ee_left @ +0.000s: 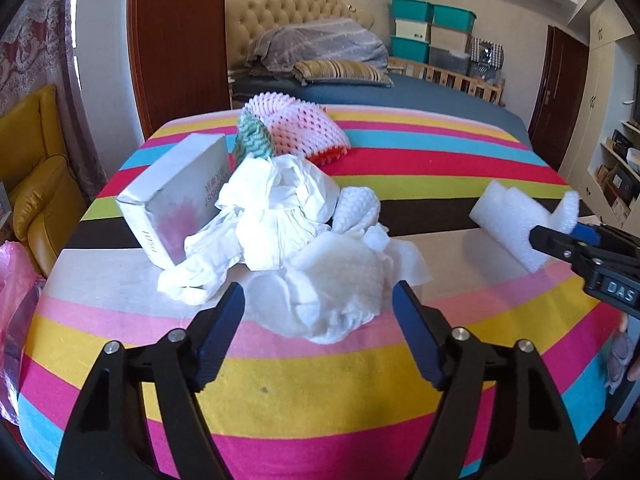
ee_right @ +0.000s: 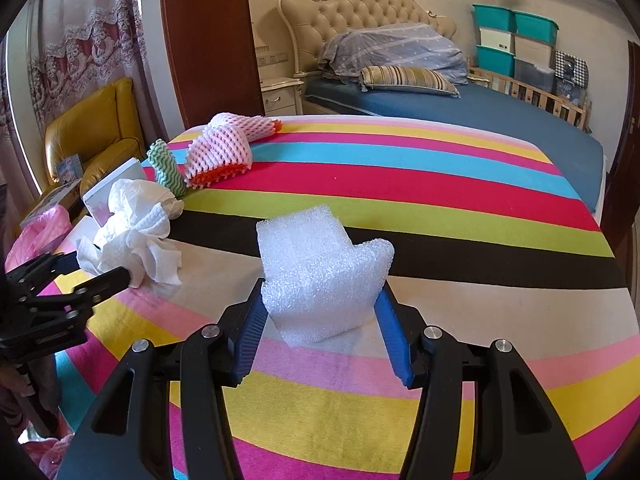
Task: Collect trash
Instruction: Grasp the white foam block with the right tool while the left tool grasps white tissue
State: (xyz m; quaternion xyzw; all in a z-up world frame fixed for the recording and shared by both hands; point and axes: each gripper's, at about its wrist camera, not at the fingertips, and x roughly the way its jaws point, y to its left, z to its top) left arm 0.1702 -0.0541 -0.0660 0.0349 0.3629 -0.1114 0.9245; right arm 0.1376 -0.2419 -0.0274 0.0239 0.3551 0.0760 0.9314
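Note:
A pile of crumpled white tissues point(ee_left: 304, 240) lies on the striped cloth point(ee_left: 320, 384). My left gripper point(ee_left: 318, 292) is open, and its blue fingers straddle the near edge of the pile without pressing it. In the right wrist view the left gripper point(ee_right: 98, 268) sits at the far left by the tissues point(ee_right: 136, 236). My right gripper point(ee_right: 322, 286) is shut on a white foam piece point(ee_right: 320, 268), held just over the cloth. The left wrist view shows that foam piece point(ee_left: 508, 216) and the right gripper point(ee_left: 560, 236) at the right edge.
A white box point(ee_left: 176, 196) leans against the tissues on the left. Behind them lie a green-and-white foam net point(ee_left: 252, 136) and a pink foam net point(ee_left: 304, 128). A pink plastic bag point(ee_left: 16, 280) hangs off the left edge. A yellow armchair point(ee_right: 92, 132) stands beyond.

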